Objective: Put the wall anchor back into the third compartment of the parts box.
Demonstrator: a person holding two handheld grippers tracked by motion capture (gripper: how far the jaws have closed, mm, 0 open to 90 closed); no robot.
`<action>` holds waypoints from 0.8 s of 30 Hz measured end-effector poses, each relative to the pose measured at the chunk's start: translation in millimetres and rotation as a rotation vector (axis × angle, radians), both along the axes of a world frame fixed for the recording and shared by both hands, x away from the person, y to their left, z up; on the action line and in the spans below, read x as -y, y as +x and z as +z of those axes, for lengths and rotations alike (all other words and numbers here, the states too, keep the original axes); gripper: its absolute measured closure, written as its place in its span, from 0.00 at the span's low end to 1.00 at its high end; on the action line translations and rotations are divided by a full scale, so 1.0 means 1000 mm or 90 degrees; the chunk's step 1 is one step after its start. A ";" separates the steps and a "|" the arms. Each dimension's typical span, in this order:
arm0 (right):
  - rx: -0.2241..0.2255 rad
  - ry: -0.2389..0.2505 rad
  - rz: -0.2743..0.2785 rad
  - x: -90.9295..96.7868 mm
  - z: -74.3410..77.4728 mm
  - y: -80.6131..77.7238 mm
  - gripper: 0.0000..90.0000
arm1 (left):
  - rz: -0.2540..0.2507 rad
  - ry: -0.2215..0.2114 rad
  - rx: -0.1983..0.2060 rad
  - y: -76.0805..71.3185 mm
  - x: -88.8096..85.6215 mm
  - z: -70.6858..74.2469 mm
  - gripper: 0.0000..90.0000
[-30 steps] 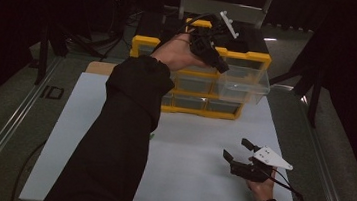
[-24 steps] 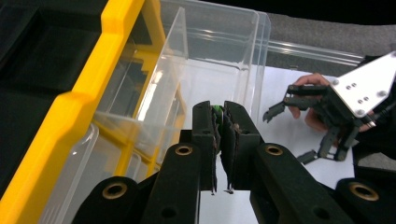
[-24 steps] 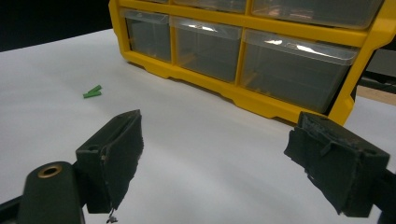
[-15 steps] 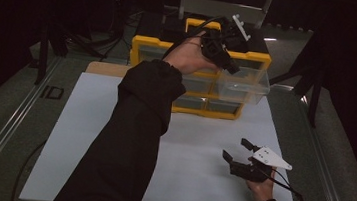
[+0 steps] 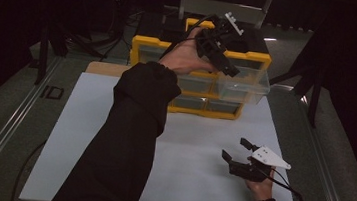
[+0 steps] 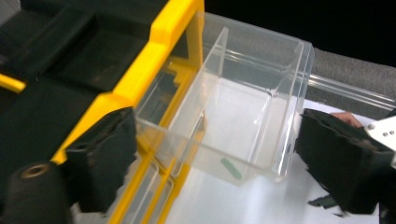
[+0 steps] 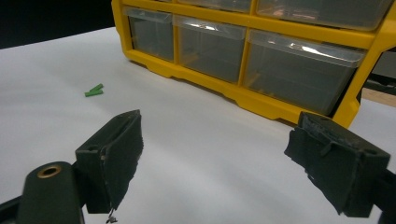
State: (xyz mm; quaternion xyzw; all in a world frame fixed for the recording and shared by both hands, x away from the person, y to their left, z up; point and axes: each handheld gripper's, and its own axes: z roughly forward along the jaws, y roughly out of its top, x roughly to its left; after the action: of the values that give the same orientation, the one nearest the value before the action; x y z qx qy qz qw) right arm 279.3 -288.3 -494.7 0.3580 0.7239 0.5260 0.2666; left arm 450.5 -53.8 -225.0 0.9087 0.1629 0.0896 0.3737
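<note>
Inside, clear drawer [image 6: 243, 116] holds green piece [image 6: 231, 168].

Two green pegs [image 7: 94, 90] lie on white sheet [image 5: 87, 136].

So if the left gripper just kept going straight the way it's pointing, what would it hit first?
Most likely the pulled-out clear drawer. The left gripper stands open, its jaws just opened, aimed into the drawer's open top, where a small green piece lies. Depth is hard to judge.
</note>
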 end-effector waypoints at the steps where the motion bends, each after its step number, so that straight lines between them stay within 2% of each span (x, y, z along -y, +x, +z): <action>1: 0.000 0.000 0.000 0.000 0.000 0.000 0.18 | 0.002 0.005 0.000 -0.001 -0.001 -0.001 0.13; 15: 0.000 -0.001 0.002 -0.001 0.000 -0.001 0.17 | 0.002 0.035 0.003 -0.012 -0.012 -0.013 0.12; 16: 0.000 0.000 0.001 -0.002 0.000 -0.001 0.17 | 0.002 0.041 0.012 -0.015 -0.013 -0.015 0.12; 19: 0.001 0.000 0.002 -0.001 0.000 -0.001 0.17 | 0.002 0.048 0.016 -0.018 -0.015 -0.018 0.12; 21: 0.001 0.002 0.003 -0.002 0.001 -0.001 0.17 | 0.006 0.061 0.017 -0.020 -0.019 -0.021 0.12; 24: 0.002 0.002 0.004 -0.002 0.001 0.000 0.17 | 0.016 0.060 0.016 -0.020 -0.024 -0.024 0.13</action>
State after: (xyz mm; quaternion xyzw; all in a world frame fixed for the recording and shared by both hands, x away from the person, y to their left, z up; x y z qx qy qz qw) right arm 278.8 -286.5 -494.1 0.3553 0.7236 0.5288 0.2655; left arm 430.1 -29.5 -249.2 0.9221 0.1650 0.1133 0.3311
